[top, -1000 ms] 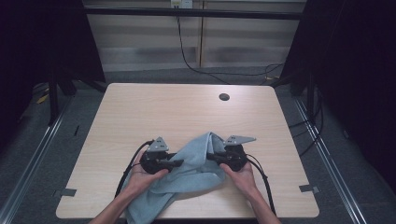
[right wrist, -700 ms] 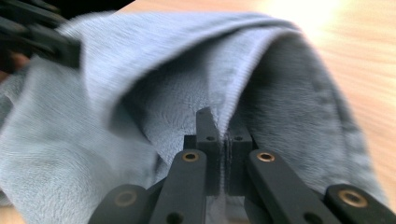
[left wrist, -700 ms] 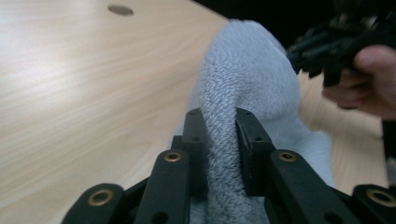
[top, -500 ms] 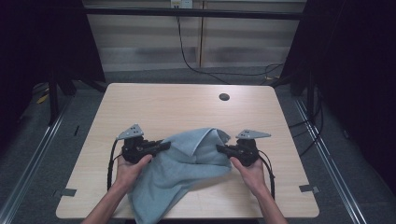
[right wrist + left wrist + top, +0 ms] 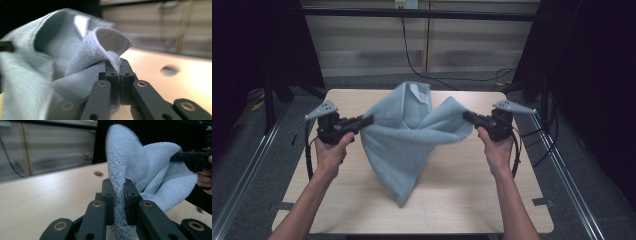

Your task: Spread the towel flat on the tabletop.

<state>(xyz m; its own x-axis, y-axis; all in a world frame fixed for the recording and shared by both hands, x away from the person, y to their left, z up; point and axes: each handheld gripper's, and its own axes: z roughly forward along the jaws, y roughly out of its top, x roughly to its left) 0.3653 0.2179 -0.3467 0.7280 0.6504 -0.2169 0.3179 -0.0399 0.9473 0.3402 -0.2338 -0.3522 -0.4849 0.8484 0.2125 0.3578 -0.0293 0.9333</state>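
Note:
A light blue towel (image 5: 412, 132) hangs above the wooden table (image 5: 337, 195), stretched between both grippers, its lower tip drooping onto the tabletop. My left gripper (image 5: 368, 120) pinches the towel's left edge; its jaws have just been closing and now press on a fold of the towel (image 5: 119, 195). My right gripper (image 5: 467, 116) is shut on the towel's right edge, where the hem (image 5: 117, 63) is clamped between the pads. A white label (image 5: 418, 92) shows near the towel's raised top. In the left gripper view the right gripper (image 5: 175, 157) shows at the far right.
A round hole (image 5: 451, 102) in the tabletop sits near the far edge, mostly behind the towel. Dark metal frame rails (image 5: 242, 170) run along both sides of the table. Cables (image 5: 447, 77) lie on the floor beyond it.
Both hands have risen and moved apart, lifting the towel off the table and spreading it. The towel went from a crumpled heap to hanging between the grippers.

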